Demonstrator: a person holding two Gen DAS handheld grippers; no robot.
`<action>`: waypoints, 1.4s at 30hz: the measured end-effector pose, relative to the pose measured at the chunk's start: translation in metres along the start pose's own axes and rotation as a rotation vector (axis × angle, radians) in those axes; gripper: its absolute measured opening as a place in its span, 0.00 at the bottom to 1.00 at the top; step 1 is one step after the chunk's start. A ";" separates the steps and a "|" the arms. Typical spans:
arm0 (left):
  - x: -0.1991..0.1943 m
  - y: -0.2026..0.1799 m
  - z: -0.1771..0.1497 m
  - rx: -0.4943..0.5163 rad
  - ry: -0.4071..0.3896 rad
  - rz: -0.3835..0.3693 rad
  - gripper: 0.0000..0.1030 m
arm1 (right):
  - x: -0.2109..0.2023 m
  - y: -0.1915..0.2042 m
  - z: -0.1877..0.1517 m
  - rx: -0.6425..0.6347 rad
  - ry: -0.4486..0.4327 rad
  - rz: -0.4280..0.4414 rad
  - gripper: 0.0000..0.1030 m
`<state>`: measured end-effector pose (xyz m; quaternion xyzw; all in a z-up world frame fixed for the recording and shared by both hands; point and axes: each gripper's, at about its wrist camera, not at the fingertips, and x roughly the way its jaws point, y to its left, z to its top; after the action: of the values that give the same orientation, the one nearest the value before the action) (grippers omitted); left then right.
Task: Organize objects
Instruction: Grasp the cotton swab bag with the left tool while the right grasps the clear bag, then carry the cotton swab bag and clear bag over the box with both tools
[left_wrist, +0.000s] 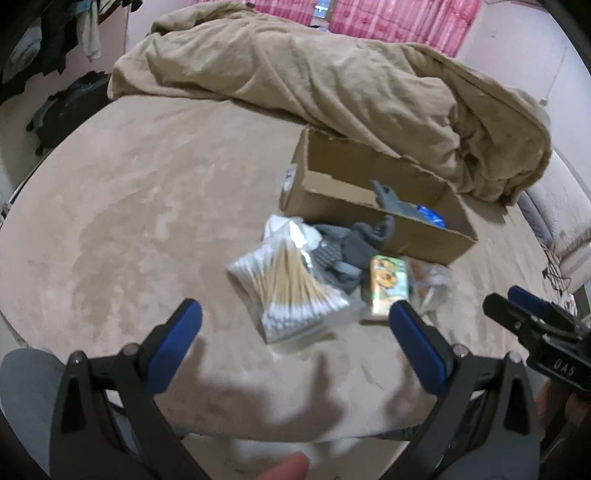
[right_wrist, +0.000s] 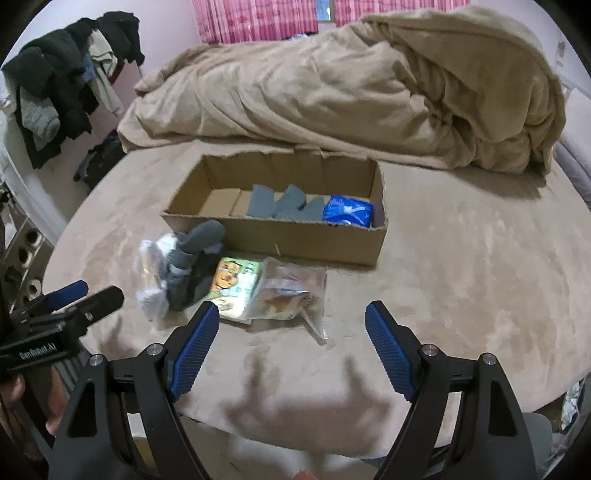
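An open cardboard box (right_wrist: 295, 236) lies on the beige bed and holds a grey glove (right_wrist: 284, 205) and a blue packet (right_wrist: 347, 214). In front of it lie a bag of cotton swabs (left_wrist: 288, 288), a second grey glove (left_wrist: 347, 251), a green picture packet (right_wrist: 232, 288) and a clear plastic bag (right_wrist: 291, 295). My left gripper (left_wrist: 295, 314) is open and empty, just short of the swab bag. My right gripper (right_wrist: 291, 317) is open and empty, just short of the clear bag. The box also shows in the left wrist view (left_wrist: 373, 206).
A crumpled tan blanket (right_wrist: 351, 92) lies behind the box. Dark clothes (right_wrist: 70, 85) hang at the left. Pink curtains (right_wrist: 258, 14) hang at the back. The bed's front edge (right_wrist: 295, 439) is close below my grippers.
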<state>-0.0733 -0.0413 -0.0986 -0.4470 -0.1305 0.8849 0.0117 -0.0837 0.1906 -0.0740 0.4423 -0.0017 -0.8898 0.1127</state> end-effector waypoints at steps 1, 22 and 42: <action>0.005 0.001 0.001 -0.002 0.003 0.003 0.99 | 0.007 -0.002 0.000 0.006 0.009 0.000 0.81; 0.076 0.021 -0.011 -0.056 0.073 0.024 0.89 | 0.104 -0.017 0.001 0.087 0.139 0.100 0.63; -0.017 0.000 -0.009 -0.021 -0.028 -0.051 0.44 | 0.018 -0.011 -0.006 0.017 0.037 0.070 0.60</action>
<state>-0.0558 -0.0420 -0.0901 -0.4312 -0.1514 0.8890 0.0274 -0.0917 0.1986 -0.0927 0.4592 -0.0225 -0.8769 0.1400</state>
